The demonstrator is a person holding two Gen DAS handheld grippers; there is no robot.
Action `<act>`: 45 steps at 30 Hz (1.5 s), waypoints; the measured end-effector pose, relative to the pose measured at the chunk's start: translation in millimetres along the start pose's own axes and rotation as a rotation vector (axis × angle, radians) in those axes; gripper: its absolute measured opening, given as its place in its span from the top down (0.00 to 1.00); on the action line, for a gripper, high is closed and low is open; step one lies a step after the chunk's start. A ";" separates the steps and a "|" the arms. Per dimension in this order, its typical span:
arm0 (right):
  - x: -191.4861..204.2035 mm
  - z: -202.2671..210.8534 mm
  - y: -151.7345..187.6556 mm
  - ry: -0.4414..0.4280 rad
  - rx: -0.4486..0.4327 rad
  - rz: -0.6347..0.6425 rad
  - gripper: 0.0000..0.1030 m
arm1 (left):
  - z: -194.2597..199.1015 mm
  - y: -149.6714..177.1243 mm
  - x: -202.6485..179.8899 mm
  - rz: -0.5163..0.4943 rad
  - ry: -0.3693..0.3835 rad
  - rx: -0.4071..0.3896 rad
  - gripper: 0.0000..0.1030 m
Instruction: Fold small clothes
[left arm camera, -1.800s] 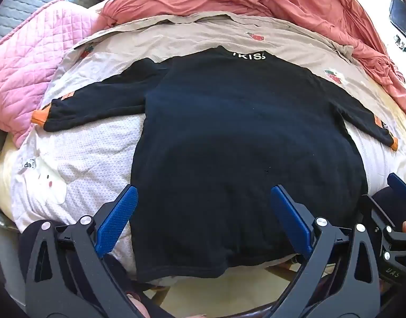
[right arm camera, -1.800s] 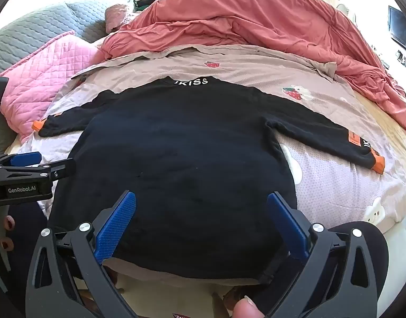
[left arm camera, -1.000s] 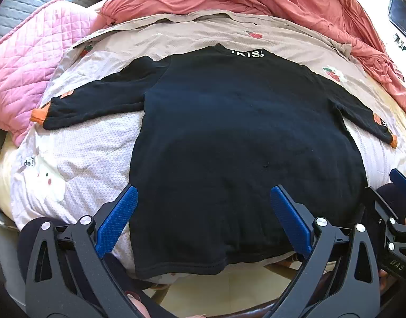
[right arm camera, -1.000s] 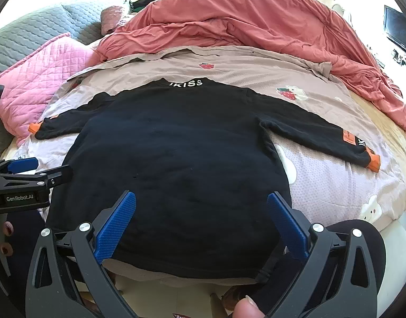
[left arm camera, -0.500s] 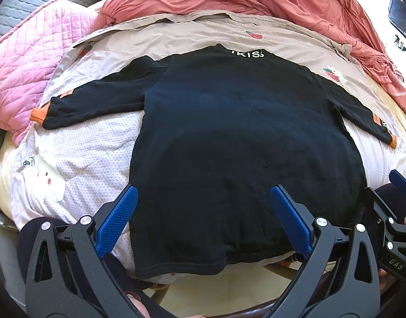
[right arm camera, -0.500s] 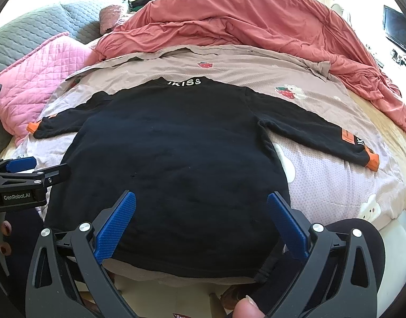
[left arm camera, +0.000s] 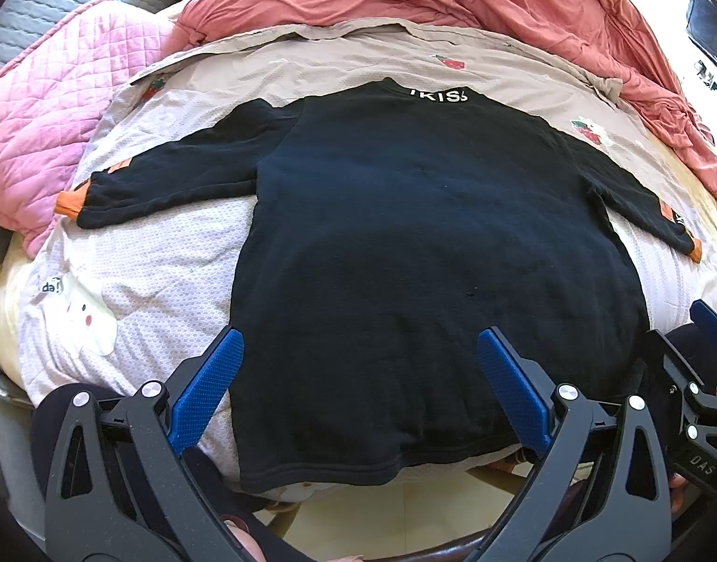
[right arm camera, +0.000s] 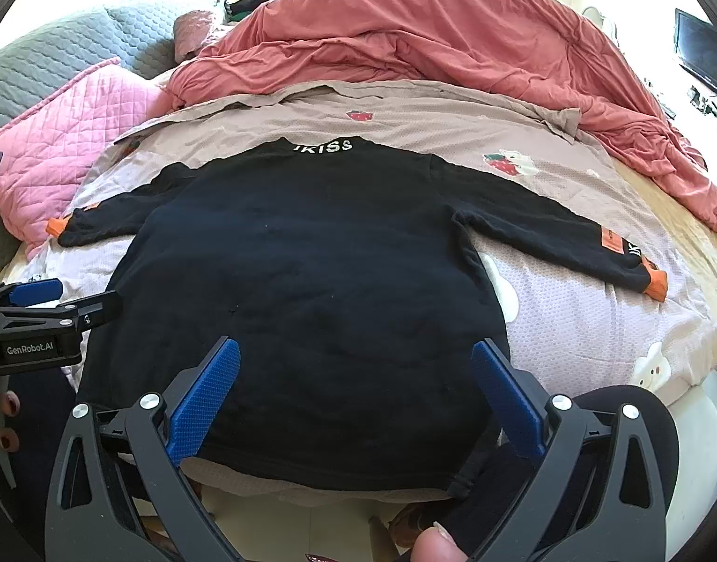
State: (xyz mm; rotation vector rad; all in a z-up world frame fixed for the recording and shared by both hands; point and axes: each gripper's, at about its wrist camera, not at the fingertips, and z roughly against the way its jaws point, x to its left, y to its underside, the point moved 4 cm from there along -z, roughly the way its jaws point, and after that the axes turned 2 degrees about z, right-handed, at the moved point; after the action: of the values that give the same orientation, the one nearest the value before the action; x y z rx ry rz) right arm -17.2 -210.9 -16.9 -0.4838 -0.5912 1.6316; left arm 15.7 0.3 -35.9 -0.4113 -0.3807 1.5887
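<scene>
My left tongs (left arm camera: 358,384) and right tongs (right arm camera: 353,384) are both spread wide, holding nothing, above the black sweater (left arm camera: 428,257); its hem hides the bed (right arm camera: 569,328) edge.

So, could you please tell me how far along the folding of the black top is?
Done: the black top lies spread flat on the bed sheet, both sleeves out. In hand: nothing; the left gripper and right gripper are open near its hem. Left: every fold, sleeves first.
</scene>
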 end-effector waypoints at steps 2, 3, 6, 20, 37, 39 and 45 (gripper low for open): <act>-0.5 -0.1 0.0 0.000 0.001 -0.002 0.04 | -0.1 0.0 0.0 -0.001 0.000 0.001 0.08; -0.3 0.0 -0.1 0.000 0.000 -0.001 0.04 | 0.0 0.0 0.0 -0.001 -0.001 0.000 0.08; -0.4 0.0 0.0 0.000 -0.001 0.000 0.04 | 0.4 -0.3 0.3 -0.001 -0.001 0.000 0.08; -1.8 -0.1 -0.4 0.004 -0.003 -0.002 0.04 | -2.2 -1.3 -2.1 -0.008 -0.006 0.010 0.08; -43.0 -8.5 -74.5 0.030 -0.037 -0.057 0.04 | -0.7 -70.3 -22.8 -0.007 -0.020 -0.056 0.08; -51.1 -10.1 -89.8 0.040 -0.049 -0.068 0.04 | -0.7 -85.1 -29.8 -0.008 -0.025 -0.072 0.08; -72.7 -18.0 -129.6 0.049 -0.071 -0.111 0.04 | -4.8 -113.4 -48.5 -0.010 -0.017 -0.076 0.08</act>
State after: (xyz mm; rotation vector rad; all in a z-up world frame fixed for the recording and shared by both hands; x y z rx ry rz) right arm 104.4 -268.5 48.8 -0.5326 -0.6301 1.4933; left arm 119.5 -41.8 15.9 -0.4541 -0.4568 1.5718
